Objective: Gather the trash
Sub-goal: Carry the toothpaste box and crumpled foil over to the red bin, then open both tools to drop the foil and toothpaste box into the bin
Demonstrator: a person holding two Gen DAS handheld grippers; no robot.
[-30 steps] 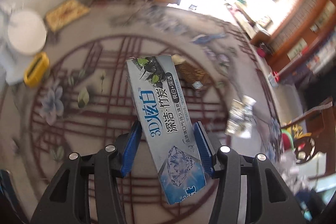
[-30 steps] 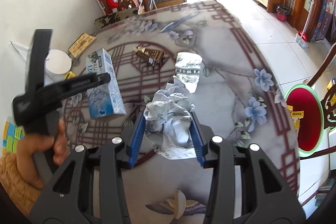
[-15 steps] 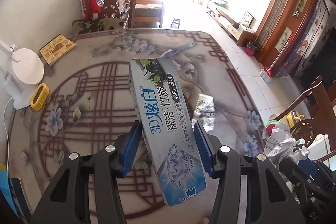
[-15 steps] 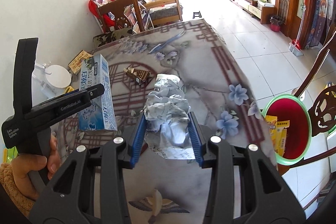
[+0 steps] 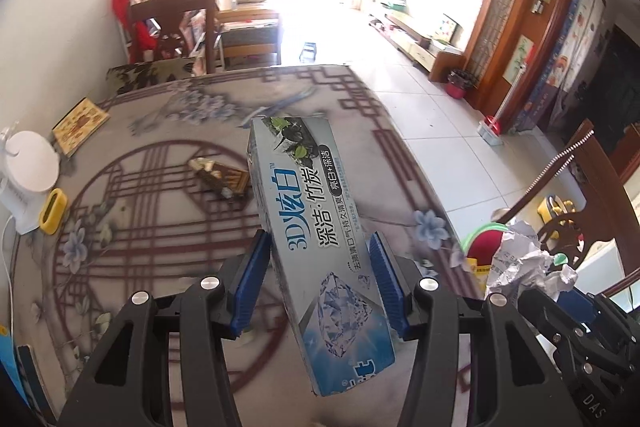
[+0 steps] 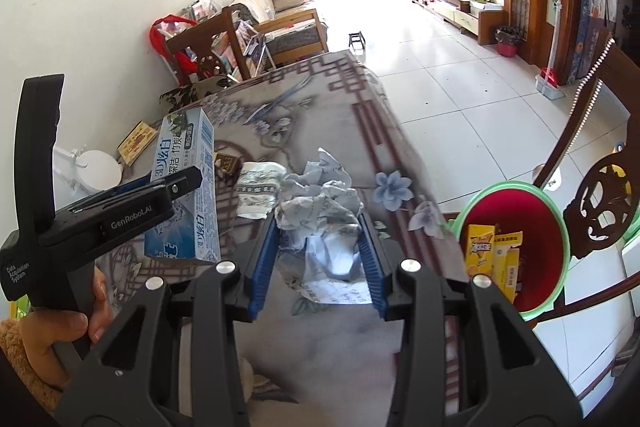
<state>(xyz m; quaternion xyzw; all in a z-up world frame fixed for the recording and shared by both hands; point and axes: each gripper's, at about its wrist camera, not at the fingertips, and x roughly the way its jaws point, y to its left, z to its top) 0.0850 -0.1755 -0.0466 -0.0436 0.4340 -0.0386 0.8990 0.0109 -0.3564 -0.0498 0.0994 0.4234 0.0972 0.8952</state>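
2 loads were in hand as I watched the feeds: the left hand-held gripper [image 5: 316, 283] was clamped on the toothpaste box [image 5: 316, 239], and the right hand-held gripper [image 6: 320, 255] was clamped on the crumpled paper [image 6: 320, 211]. Over the last second both had swung across the bench [image 6: 340, 115] toward its right edge, and the red bin [image 6: 520, 211], a sliver beside the bench at first, had come fully into the right wrist view. Its green rim sat just off that right edge, on the floor beside a carved chair [image 6: 600, 203], with 2 or so yellow cartons [image 6: 492, 255] already inside. I judged this the carry stage, with the drop still to come.

The toothpaste box stood tilted between the blue pads [image 5: 252, 287], its long end projecting well past them over the middle of the bench. The paper wad bulged above the right pair's pads, held over the bench near its right edge, with the bin off to the right and lower. Left on the bench near its centre were a small brown wrapper [image 5: 220, 179] and a white printed packet [image 6: 256, 191], so I reckoned more pickups remained.
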